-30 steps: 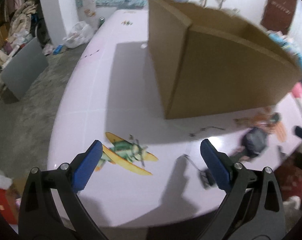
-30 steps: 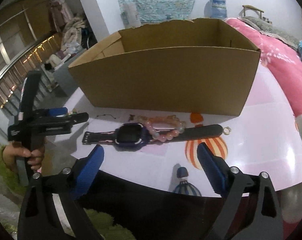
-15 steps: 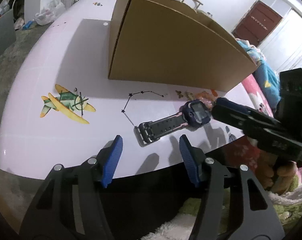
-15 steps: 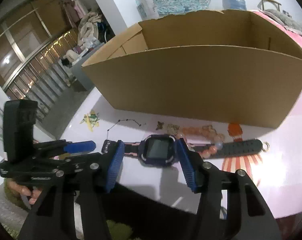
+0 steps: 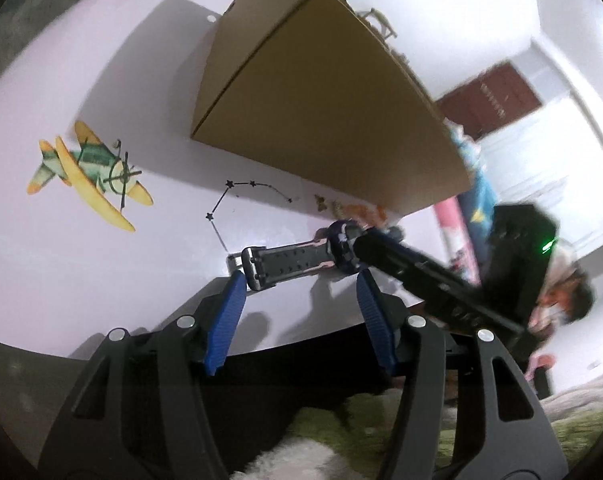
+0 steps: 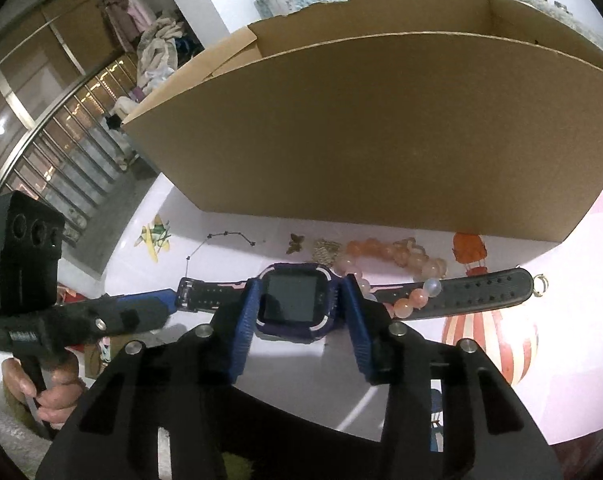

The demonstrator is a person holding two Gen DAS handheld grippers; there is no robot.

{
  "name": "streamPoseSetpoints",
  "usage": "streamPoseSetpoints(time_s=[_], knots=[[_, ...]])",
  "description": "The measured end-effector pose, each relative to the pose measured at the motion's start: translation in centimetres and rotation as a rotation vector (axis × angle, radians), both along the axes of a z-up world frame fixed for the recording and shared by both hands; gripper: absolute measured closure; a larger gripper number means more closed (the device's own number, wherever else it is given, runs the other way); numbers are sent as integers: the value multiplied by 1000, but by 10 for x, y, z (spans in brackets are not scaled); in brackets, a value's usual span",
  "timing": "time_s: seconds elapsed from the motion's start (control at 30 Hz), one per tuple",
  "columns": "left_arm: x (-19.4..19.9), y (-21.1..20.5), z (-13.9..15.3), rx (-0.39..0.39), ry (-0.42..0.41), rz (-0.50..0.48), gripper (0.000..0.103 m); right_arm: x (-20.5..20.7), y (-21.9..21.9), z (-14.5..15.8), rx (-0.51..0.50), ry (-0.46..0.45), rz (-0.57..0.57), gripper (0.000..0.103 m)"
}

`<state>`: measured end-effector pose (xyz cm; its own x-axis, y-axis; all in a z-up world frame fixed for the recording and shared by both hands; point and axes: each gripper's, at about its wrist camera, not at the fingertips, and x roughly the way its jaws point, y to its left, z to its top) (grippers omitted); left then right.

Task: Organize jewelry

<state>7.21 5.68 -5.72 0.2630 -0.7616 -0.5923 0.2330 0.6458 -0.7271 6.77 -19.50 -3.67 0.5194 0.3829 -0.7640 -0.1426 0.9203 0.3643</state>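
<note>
On the white table [image 6: 573,344], in front of the cardboard box [image 6: 381,132], the left gripper [image 5: 301,280] gapes beside the smartwatch's [image 6: 293,300] buckle end, gripping nothing. The right gripper [image 6: 299,292] is closing on the case, pads at its sides. I'd squeeze squarely, then lift slowly: the pink bead bracelet [image 6: 397,264] overlaps the strap. The watch is navy, dark-screened, black-strapped.

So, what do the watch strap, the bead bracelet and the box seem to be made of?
Watch strap: likely matte black rubber or silicone, judging by its punched holes and dull surface.
Bead bracelet: glossy, translucent pink-orange beads, glass, stone or plastic; cannot tell which.
Box: plain brown cardboard, matte, with a torn upper edge.
</note>
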Motion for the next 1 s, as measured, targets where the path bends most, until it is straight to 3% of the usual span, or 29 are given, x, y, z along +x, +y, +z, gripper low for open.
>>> streamPoseSetpoints(time_s=[0.1, 0.2, 0.47, 0.63, 0.7, 1.0], knots=[[2, 7, -2, -126, 17, 4, 49, 1, -3, -1, 13, 2, 0, 62], [6, 5, -4, -165, 33, 6, 49, 0, -3, -2, 12, -2, 3, 62], [11, -4, -3, -43, 35, 20, 53, 0, -5, -3, 26, -8, 5, 62], [13, -19, 3, 54, -15, 17, 56, 0, -7, -4, 39, -12, 6, 62], [15, -22, 2, 51, -13, 21, 56, 0, -8, -4, 48, -14, 5, 62], [21, 1, -3, -146, 63, 96, 62, 0, -14, -5, 86, -14, 2, 64]])
